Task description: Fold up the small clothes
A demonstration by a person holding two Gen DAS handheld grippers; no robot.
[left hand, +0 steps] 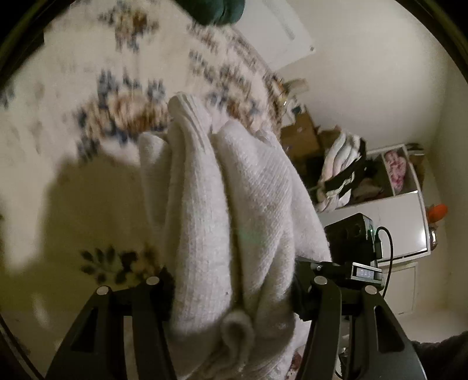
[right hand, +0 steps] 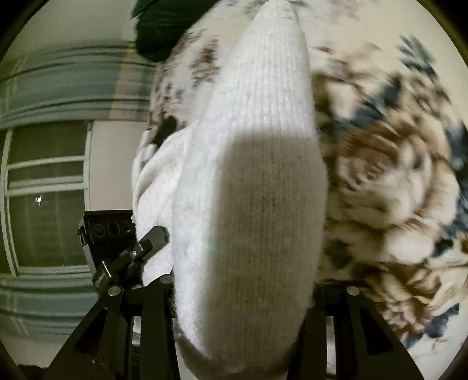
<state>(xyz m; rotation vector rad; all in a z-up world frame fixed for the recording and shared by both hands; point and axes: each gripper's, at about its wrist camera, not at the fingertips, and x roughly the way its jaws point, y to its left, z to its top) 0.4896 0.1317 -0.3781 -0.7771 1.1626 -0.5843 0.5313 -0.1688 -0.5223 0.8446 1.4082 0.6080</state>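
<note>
Both the left gripper and the right gripper are clamping the white knit garment, which is hanging forward lengthwise beyond the jaws over the floral bedspread.

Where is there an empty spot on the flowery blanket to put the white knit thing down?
The blanket looks bare left of the white garment, from the shadowed patch up to the green bundle. In the right wrist view, bare blanket also shows right of the garment. It is crowded past the blanket's right edge: boxes, piled clothes and a white shelf.
</note>
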